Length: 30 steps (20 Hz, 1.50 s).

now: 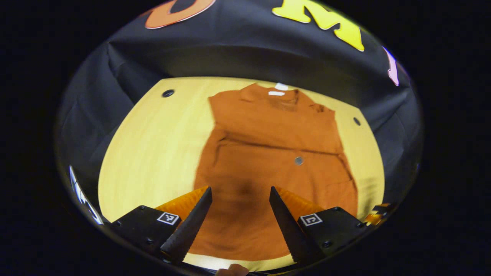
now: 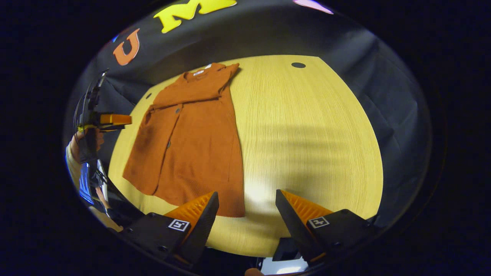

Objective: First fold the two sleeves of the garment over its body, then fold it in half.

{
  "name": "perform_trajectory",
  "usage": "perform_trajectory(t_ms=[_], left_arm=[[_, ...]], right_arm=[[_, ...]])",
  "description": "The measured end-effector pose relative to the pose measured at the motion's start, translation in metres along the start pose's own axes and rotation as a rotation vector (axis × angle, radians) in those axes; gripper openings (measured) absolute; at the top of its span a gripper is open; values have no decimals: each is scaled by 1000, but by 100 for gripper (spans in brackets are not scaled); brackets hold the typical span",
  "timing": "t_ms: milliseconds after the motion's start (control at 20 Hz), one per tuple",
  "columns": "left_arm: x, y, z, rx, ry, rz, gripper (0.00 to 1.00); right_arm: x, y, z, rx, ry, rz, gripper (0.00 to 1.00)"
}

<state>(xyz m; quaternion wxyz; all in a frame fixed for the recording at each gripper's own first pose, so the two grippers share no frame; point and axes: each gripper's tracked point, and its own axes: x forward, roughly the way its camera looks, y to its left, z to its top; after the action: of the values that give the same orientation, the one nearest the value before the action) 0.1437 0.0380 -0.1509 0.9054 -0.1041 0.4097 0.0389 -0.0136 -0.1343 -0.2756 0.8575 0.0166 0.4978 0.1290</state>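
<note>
While the rust-orange garment (image 1: 268,161) lies flat on the pale wooden bench (image 1: 153,153), collar toward the far wall and hem toward the near edge, both sleeves already rest folded across its body, forming a horizontal ridge below the collar. In the left gripper view, the left gripper (image 1: 239,212) hangs above the lower half of the garment with its two fingers spread wide apart and nothing between them; a soft shadow falls on the cloth just ahead of the fingertips, and a small round button (image 1: 299,160) shows near the garment's middle. A white label (image 1: 276,93) sits inside the collar. In the right gripper view, the right gripper (image 2: 247,216) hovers over the near edge of the bench, also with its fingers well apart and empty; its left finger sits just by the garment's near right hem corner, though whether it touches the cloth is hard to judge from this angle. The same view shows the left gripper (image 2: 111,119) farther off at the left edge, held by a hand (image 2: 82,147) in a light sleeve. Dark round holes (image 2: 298,65) mark the bench top near its far corners.
</note>
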Motion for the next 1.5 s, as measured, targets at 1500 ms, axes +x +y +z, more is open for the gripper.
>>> perform_trajectory(t_ms=[1500], left_arm=[[-19, 33, -135, -253, 636, -508, 81]], right_arm=[[26, 47, -43, 117, 472, 415, 59]])
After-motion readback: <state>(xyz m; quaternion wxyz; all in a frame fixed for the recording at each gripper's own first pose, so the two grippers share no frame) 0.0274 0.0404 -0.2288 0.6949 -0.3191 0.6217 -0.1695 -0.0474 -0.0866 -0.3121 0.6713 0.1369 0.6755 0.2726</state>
